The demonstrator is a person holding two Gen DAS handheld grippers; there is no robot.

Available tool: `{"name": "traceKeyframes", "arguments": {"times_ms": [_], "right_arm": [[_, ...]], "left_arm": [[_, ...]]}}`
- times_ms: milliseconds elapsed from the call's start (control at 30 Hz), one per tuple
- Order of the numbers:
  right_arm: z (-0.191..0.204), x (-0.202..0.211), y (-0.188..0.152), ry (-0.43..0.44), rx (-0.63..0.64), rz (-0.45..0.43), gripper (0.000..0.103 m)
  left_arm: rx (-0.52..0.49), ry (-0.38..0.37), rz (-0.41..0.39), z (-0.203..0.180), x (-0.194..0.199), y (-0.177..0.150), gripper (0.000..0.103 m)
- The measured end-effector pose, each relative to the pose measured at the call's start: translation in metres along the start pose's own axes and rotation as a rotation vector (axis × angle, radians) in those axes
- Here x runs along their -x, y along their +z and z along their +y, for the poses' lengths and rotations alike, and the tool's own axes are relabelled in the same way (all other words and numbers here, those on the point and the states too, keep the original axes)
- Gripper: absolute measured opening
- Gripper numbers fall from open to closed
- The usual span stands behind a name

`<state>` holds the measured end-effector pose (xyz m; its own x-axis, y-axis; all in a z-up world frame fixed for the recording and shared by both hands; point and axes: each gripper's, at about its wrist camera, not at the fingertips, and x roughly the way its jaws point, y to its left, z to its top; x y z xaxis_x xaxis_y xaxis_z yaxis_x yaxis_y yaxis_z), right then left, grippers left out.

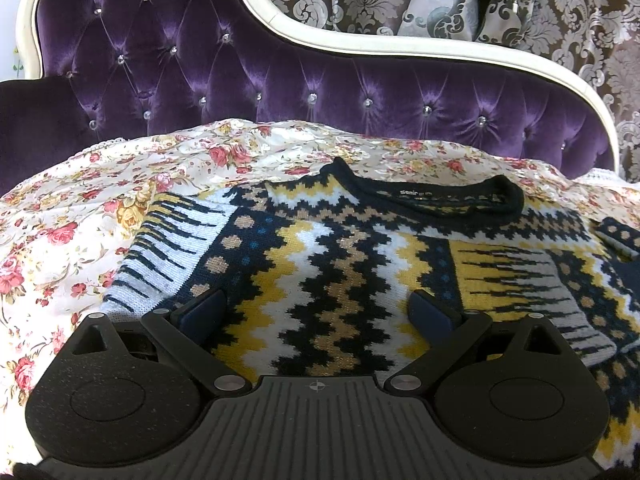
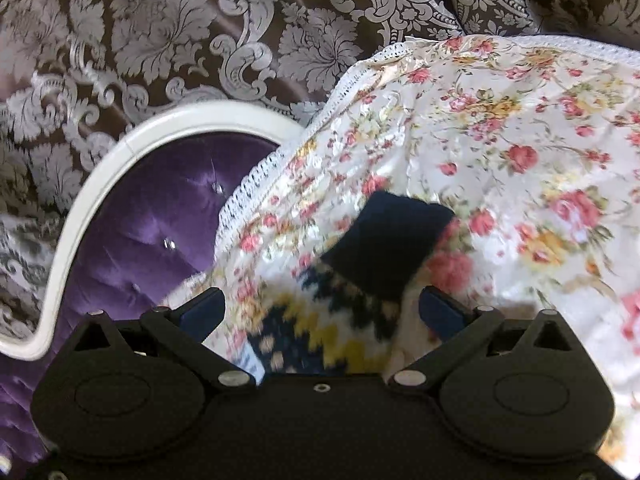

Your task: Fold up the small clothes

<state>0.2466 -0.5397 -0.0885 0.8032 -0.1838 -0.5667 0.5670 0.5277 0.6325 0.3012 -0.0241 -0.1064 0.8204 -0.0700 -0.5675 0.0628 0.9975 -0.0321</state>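
A small knitted sweater [image 1: 332, 272] with navy, yellow, white and tan zigzags lies flat on a floral cloth [image 1: 80, 208], its navy collar [image 1: 440, 196] facing the headboard. Both sleeves lie folded inward over the body. My left gripper [image 1: 320, 312] is open just above the sweater's chest, with nothing between its fingers. In the right wrist view a sleeve [image 2: 320, 328] with a navy cuff [image 2: 384, 244] lies between the spread fingers of my right gripper [image 2: 324, 312], which is open. The picture there is blurred, so I cannot tell whether the fingers touch the sleeve.
A purple tufted headboard [image 1: 240, 72] with a white frame [image 1: 360, 44] rises behind the cloth. Brown and silver damask curtains [image 2: 160, 40] hang behind it. The cloth's lace edge [image 2: 264, 172] drops off near the headboard in the right wrist view.
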Motion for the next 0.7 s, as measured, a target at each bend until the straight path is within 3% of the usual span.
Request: {"name": "traceKeyframes", "arguments": {"times_ms": [100,167,200,233,267,433,700], "right_arm": [[-0.007,-0.002,0.005,0.010,-0.058,-0.014,0.097],[-0.006,-0.004,0.007,-0.035,-0.045,-0.004,0.062],[-0.006,-0.005,0.008,-0.066,-0.034,0.008,0.050],[-0.008,-0.006,0.008,-0.091,-0.033,0.027,0.021],[-0.011,-0.006,0.008,-0.092,-0.041,0.038,0.013],[-0.006,0.024,0.007,-0.066,0.020,-0.005,0.011],[0.043,0.107,0.033,0.003,0.149,-0.129,0.010]], "left_arm": [[0.000,0.001,0.000,0.000,0.000,0.000,0.100],[-0.001,0.001,-0.001,0.000,0.000,-0.001,0.100],[-0.002,0.002,-0.001,0.000,0.000,0.000,0.100],[-0.001,0.001,-0.001,0.000,0.000,0.000,0.100],[-0.001,0.001,-0.002,0.000,0.001,0.000,0.100],[-0.004,0.003,-0.002,-0.001,0.001,0.000,0.101],[-0.009,0.007,-0.001,-0.002,0.000,0.000,0.101]]}}
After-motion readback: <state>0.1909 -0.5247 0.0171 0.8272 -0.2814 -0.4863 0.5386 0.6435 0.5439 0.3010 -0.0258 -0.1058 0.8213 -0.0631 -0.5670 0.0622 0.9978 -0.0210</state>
